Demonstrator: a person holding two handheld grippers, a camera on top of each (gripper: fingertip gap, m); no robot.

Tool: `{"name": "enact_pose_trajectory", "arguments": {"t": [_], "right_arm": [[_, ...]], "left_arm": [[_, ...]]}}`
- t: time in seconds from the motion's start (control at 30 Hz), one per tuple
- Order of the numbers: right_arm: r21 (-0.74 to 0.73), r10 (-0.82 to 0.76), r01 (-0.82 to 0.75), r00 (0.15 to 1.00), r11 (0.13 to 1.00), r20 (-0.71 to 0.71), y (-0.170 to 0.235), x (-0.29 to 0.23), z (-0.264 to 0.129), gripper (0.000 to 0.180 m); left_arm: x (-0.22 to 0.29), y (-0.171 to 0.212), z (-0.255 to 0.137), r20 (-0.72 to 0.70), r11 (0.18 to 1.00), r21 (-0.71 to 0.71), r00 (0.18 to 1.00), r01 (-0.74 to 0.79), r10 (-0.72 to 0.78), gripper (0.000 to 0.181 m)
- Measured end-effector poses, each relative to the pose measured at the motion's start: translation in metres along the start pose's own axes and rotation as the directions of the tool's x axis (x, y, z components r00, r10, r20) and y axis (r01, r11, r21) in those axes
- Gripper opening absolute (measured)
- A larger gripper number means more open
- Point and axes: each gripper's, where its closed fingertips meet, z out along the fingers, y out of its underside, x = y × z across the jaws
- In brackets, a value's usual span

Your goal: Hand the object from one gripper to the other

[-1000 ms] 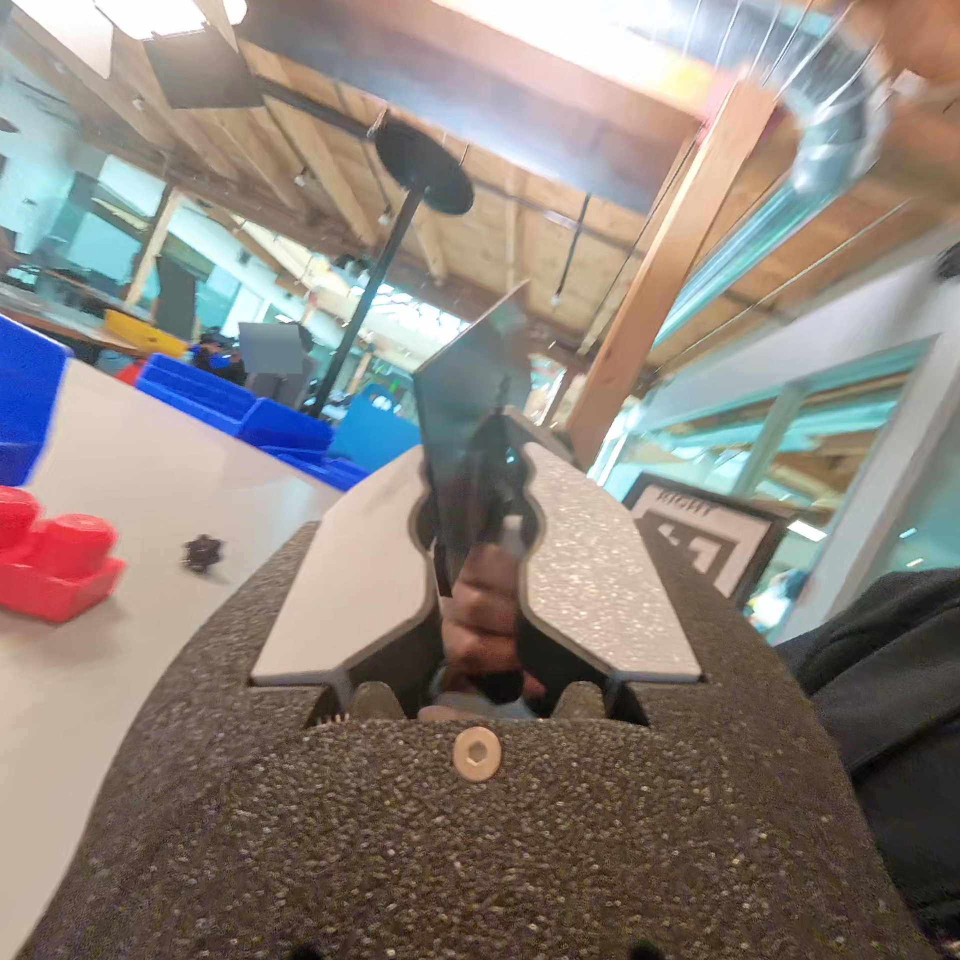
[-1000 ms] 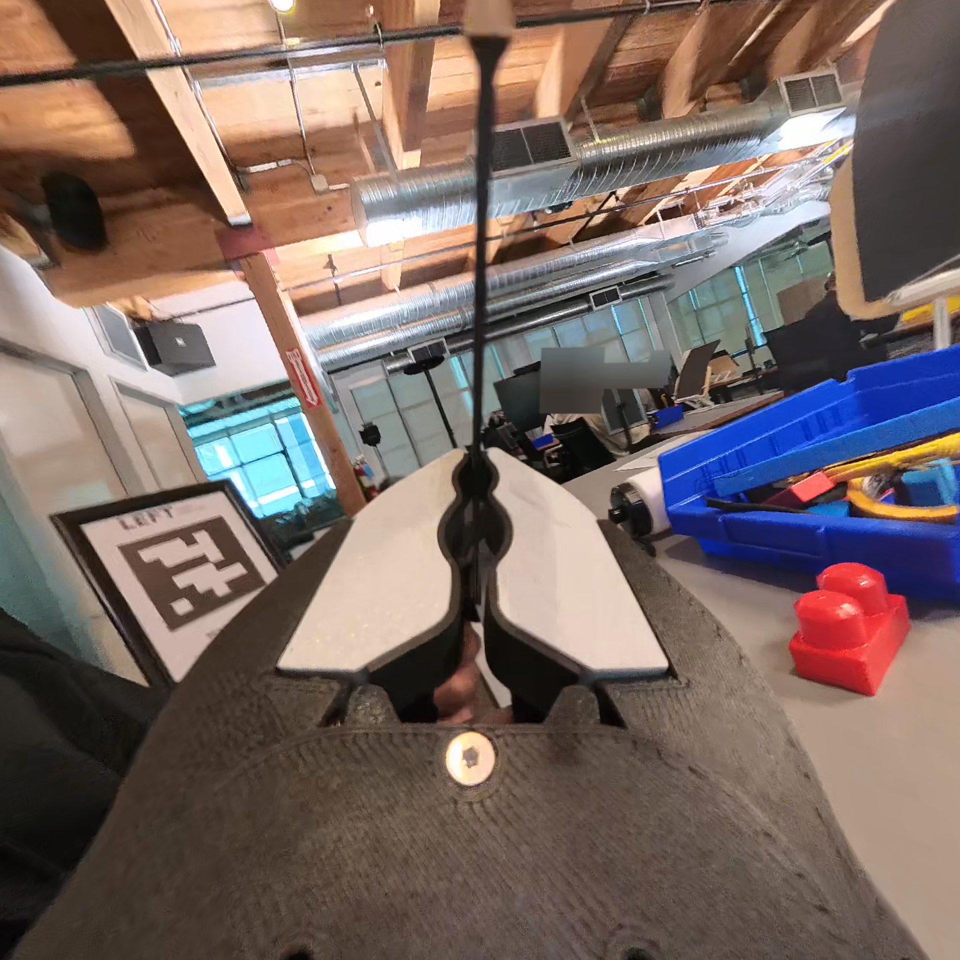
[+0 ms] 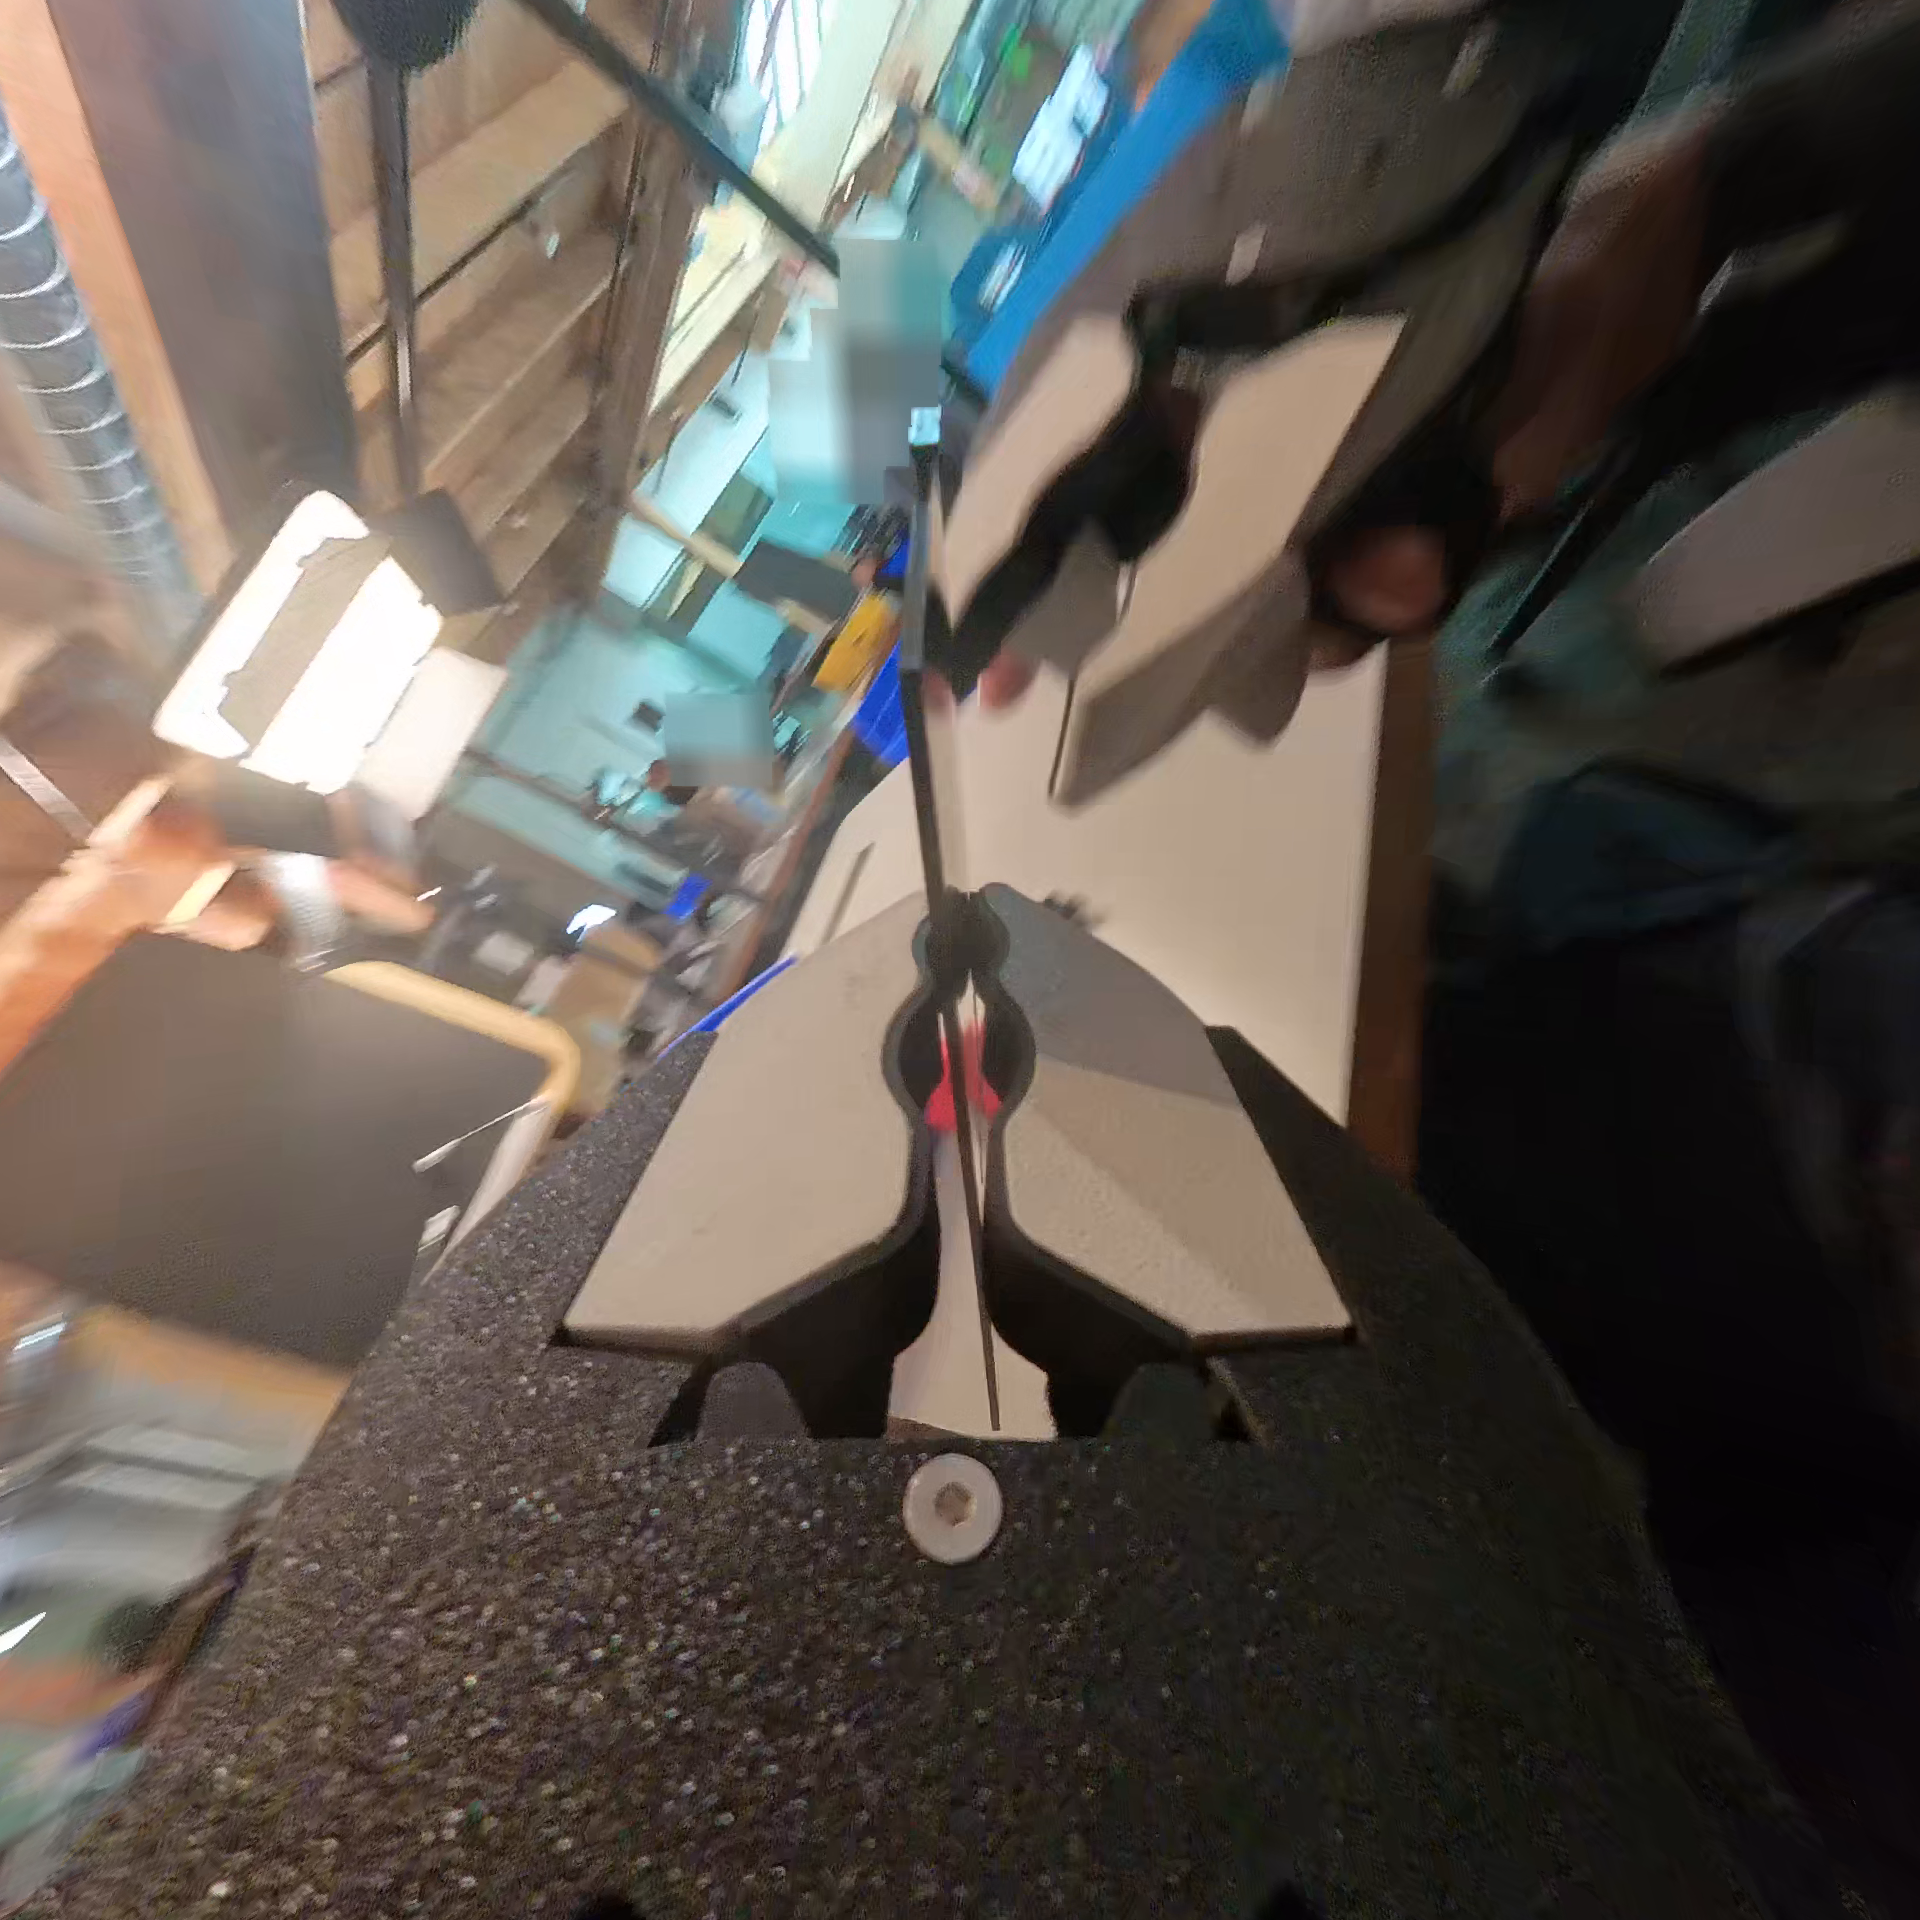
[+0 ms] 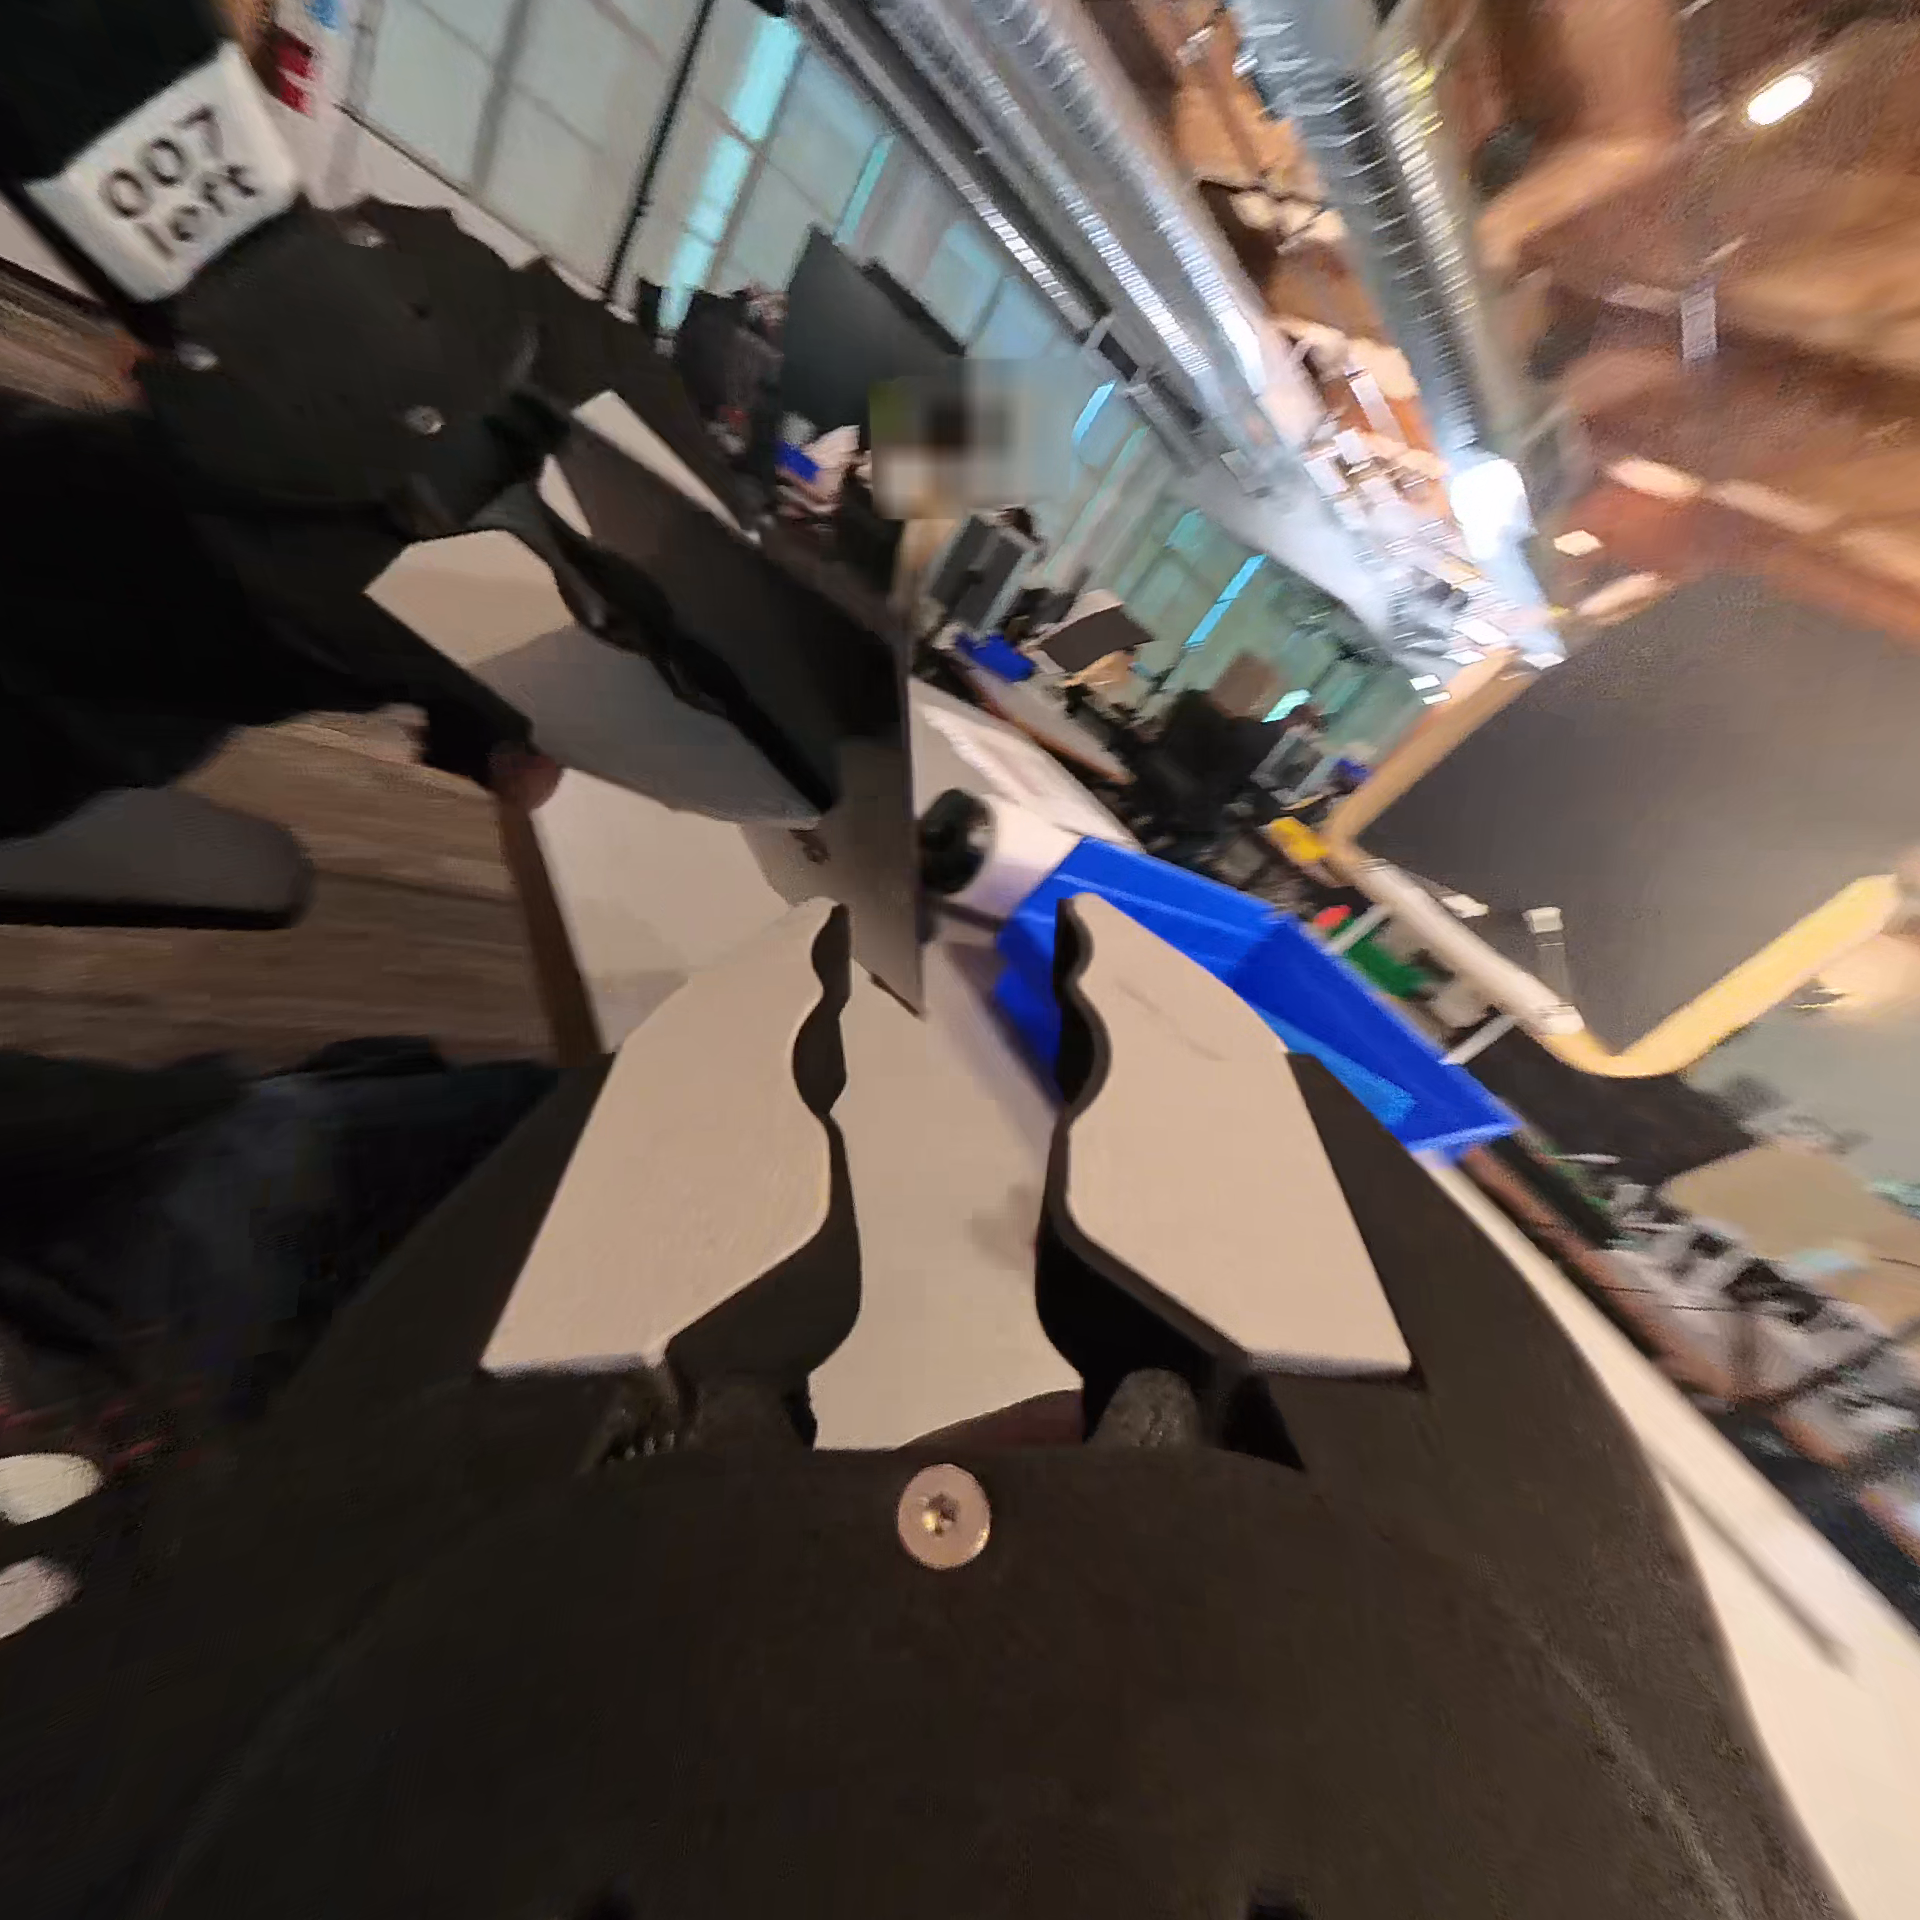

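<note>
Above the counter [image 4: 935, 1195], the left gripper [image 3: 961, 940] is clamped on a thin dark plate [image 3: 928, 727]. The right gripper [image 4: 945, 956] is spread wide, empty, its fingers either side of the plate's corner. Judged status: transfer not yet made; right closure and left release remain.

Each gripper, left [image 3: 961, 935] and right [image 4: 951, 997], has a black speckled foam-textured body, two grey-faced fingers [image 4: 696, 1153] with wavy black inner edges, and one silver screw [image 3: 952, 1507] centred below them.
</note>
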Motion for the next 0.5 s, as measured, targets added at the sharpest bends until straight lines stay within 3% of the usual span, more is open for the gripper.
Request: {"name": "enact_pose_trajectory", "arguments": {"t": [0.1, 0.2, 0.3, 0.43, 0.5], "right_arm": [[-0.014, -0.179, 0.179, 0.977, 0.984, -0.118, -0.005, 0.011, -0.006, 0.041], [-0.097, -0.410, 0.400, 0.900, 0.912, -0.149, -0.001, 0.005, -0.005, 0.043], [-0.166, -0.560, 0.541, 0.821, 0.825, -0.110, 0.008, -0.010, 0.004, 0.046], [-0.212, -0.634, 0.611, 0.771, 0.763, -0.059, 0.019, -0.027, 0.017, 0.045], [-0.268, -0.666, 0.632, 0.744, 0.728, -0.056, 0.027, -0.028, 0.022, 0.028]], "left_arm": [[-0.010, 0.032, 0.000, 0.061, 0.963, -0.206, 0.980, -0.174, 0.190, 0.001], [-0.012, 0.060, -0.001, 0.025, 0.869, -0.383, 0.938, -0.311, 0.347, 0.002], [-0.010, 0.067, 0.002, -0.001, 0.829, -0.430, 0.918, -0.358, 0.397, 0.002], [0.000, 0.064, 0.009, -0.043, 0.795, -0.438, 0.893, -0.420, 0.448, 0.002], [0.010, 0.055, 0.015, -0.060, 0.804, -0.400, 0.888, -0.440, 0.456, 0.002]]}}
